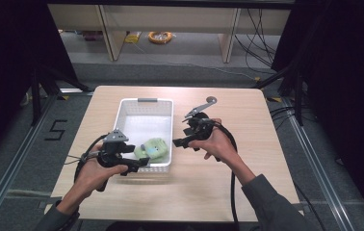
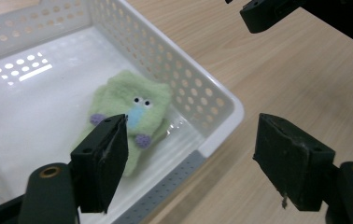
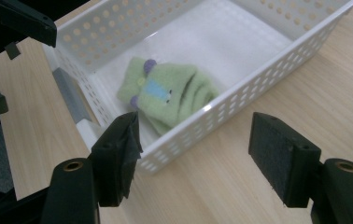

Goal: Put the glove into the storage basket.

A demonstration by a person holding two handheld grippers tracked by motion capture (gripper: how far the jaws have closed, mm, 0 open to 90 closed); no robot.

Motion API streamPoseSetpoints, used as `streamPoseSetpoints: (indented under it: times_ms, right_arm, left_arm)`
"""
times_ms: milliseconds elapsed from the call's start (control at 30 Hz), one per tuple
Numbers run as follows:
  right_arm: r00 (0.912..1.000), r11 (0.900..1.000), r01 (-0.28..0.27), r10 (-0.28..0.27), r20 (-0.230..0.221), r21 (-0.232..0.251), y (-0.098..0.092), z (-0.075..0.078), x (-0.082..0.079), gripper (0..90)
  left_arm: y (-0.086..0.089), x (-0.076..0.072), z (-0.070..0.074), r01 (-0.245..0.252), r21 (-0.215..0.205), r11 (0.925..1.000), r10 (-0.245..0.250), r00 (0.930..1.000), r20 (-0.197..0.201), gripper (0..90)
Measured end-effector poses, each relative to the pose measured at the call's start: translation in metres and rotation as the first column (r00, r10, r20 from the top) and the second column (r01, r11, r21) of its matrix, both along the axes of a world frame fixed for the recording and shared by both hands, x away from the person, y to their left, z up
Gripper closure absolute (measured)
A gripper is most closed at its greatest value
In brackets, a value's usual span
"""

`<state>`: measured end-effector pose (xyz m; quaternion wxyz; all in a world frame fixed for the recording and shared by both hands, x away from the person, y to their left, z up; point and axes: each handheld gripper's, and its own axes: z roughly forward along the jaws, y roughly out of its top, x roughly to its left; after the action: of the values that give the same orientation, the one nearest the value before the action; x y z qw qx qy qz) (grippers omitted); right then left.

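Holding both grippers with their jaws apart and nothing between them, I have my left gripper point(image 1: 144, 162) at the near edge of the basket point(image 1: 146, 101) and my right gripper point(image 1: 176, 142) just outside its right wall. In the left gripper view one jaw stands over the inside of the basket and the other over the bare table point(image 2: 277, 70); in the right gripper view both jaws stand over the tabletop just short of the basket's wall.

Between the two lies the green sock point(image 2: 130, 109), folded, in the near right corner of the basket, close against the perforated wall and resting on the white floor. It has small eyes, a blue patch and purple nubs on its upper face point(image 3: 158, 91).

I judge it light and soft: fleecy knit that gives under the pads and sags if lifted by one end. It is not fragile and not slippery; the fuzzy surface should grip well against my pads. The folds look loose, so a pinch on only the top layer may let it open out. I would take hold across the thick folded middle, through all the layers, coming down from above, since the wall crowds it on the right.
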<state>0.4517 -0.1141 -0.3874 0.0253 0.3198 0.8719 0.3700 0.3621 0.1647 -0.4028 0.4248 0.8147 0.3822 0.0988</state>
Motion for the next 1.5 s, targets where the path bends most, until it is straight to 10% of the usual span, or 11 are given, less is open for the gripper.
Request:
streamPoseSetpoints:
  times_ms: [1100, 1500]
  right_arm:
    - [0.9986, 0.997, 0.037, -0.04, 0.034, 0.072, -0.075, -0.044, -0.082, 32.6]
    - [0.9975, 0.998, 0.036, -0.039, 0.058, 0.055, -0.084, -0.068, -0.101, 31.9]
  left_arm:
    - [-0.046, -0.066, -0.051, 0.159, -0.067, 0.985, -0.161, 0.9869, -0.015, 21.1]
    - [-0.044, -0.079, -0.07, 0.186, -0.013, 0.9824, -0.186, 0.9822, 0.028, 19.3]
